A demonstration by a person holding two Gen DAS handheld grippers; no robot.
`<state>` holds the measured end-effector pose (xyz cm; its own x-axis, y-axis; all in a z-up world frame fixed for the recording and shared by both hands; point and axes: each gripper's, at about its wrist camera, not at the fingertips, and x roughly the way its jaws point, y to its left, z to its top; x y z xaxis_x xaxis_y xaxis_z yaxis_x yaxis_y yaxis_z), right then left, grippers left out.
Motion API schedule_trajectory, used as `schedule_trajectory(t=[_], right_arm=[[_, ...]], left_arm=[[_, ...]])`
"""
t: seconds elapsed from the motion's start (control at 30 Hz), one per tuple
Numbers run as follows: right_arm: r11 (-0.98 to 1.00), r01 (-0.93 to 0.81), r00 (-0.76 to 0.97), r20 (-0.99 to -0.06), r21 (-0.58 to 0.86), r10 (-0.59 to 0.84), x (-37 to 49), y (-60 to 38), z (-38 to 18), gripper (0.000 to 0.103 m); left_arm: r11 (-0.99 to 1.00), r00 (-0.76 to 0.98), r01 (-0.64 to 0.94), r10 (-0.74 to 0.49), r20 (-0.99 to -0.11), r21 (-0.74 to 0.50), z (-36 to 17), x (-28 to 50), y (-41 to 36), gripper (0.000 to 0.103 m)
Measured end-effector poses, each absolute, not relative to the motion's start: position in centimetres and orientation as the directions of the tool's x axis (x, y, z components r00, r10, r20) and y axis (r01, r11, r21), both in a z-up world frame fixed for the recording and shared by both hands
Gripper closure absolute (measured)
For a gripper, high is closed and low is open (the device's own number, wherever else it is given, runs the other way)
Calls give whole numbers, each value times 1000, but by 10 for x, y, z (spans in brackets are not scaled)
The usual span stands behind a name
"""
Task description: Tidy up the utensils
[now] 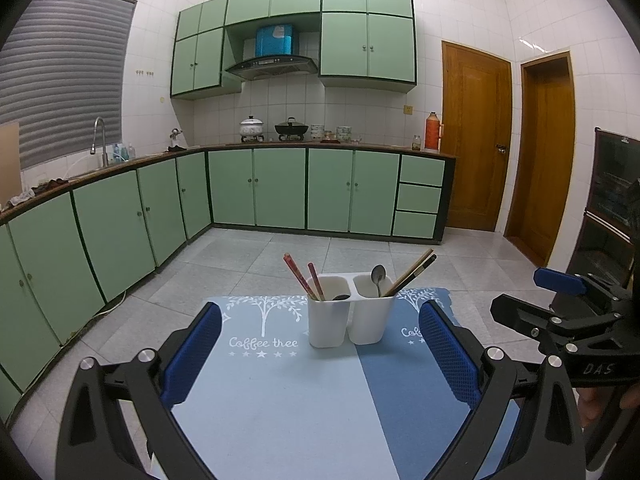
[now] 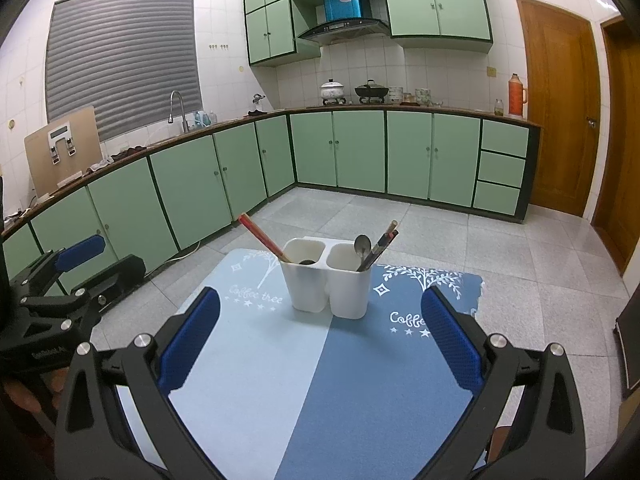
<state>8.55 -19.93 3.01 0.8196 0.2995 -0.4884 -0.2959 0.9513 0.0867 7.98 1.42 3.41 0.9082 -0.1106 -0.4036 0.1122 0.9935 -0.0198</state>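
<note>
The white two-compartment holder stands upright on the blue mat covering the bench, ahead of both grippers and well apart from them. In the left wrist view, its left compartment carries red chopsticks leaning outward, plus a dark utensil head just visible at the rim; its right compartment carries a metal spoon, bowl upward, and dark-and-tan chopsticks leaning right.

The left gripper is spread wide with nothing between its pads. The right gripper is likewise spread wide and unloaded.

Handling judgement: chopsticks are light, stiff and thin — likely to pivot or slip if pinched near the tip. Grasp the exposed upper shaft, across the pair, above the rim. The spoon is rigid, smooth metal; grip the neck just below the bowl rather than the curved bowl itself. The holder appears to be light plastic and may tip or slide when a leaning utensil is drawn sideways — pull along the utensil's own axis.
</note>
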Motion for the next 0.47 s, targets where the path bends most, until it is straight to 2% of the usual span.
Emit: schedule_trajectory(t=[0.47], right_arm=[[952,-294,819,-490,86,298,85,-201,29,5]], left_arm=[[994,904,110,-110,-414,-23,29,82,13,6]])
